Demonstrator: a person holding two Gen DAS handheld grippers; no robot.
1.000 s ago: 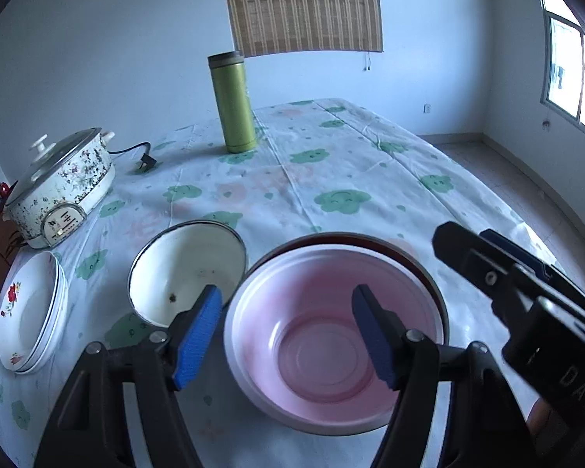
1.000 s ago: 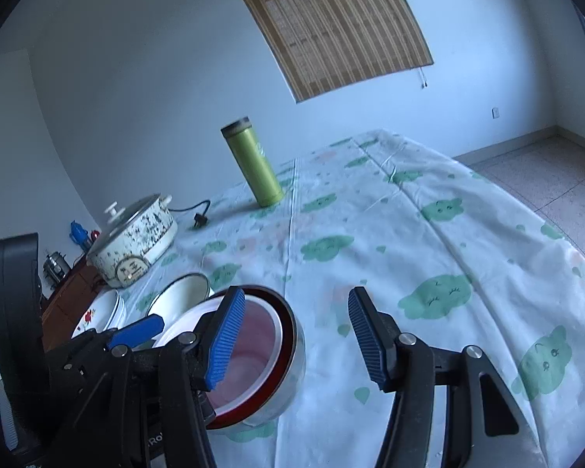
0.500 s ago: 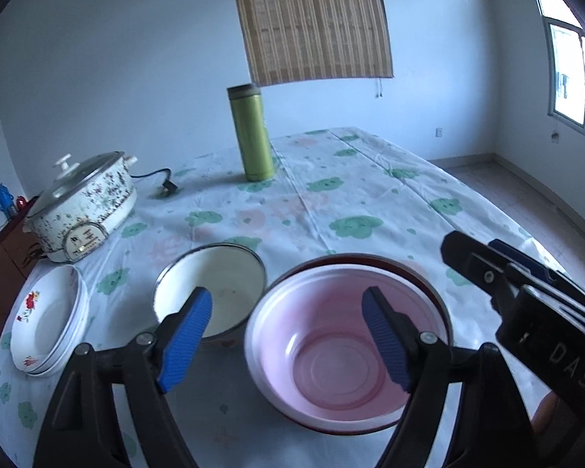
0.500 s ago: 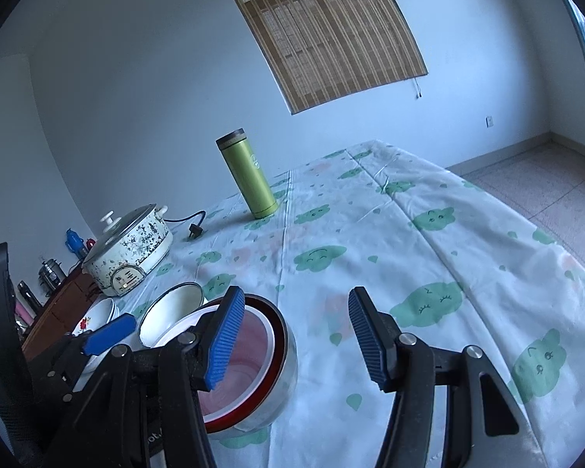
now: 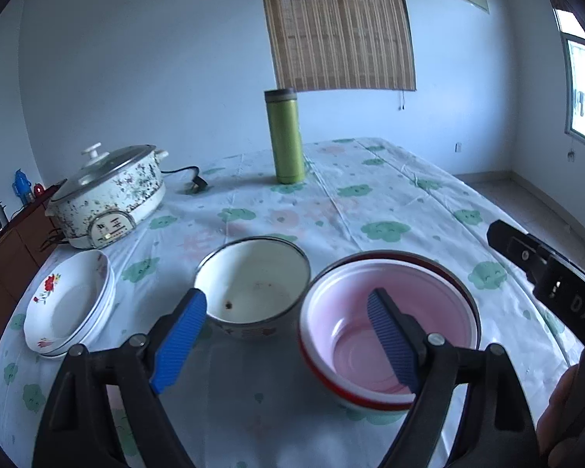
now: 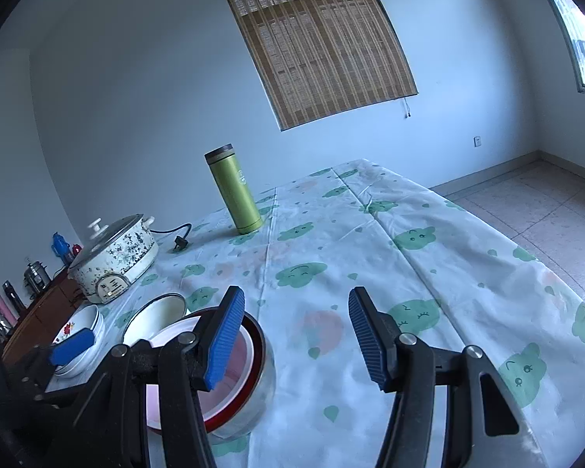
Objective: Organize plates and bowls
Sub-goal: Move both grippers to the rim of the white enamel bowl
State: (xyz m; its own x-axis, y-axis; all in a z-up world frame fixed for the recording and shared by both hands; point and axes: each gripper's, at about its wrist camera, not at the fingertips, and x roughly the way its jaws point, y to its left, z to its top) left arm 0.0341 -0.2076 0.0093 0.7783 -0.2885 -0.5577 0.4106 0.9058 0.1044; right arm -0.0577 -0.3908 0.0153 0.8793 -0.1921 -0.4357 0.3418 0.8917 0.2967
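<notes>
Beside one speckled white electric cooker sit one stack of white floral plates and one white enamel bowl. One pink plastic bowl nests in one red-rimmed bowl. One green steel flask stands behind.

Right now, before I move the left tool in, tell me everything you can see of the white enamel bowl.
The white enamel bowl stands upright on the cloud-print tablecloth. It looks like metal with white enamel, a thin dark rim and a small red pattern low on the outer wall. Inside it is empty except for a few brown specks. It sits between the stacked floral plates and the pink bowl, very close to the latter; contact is unclear. No tool touches it.
</notes>
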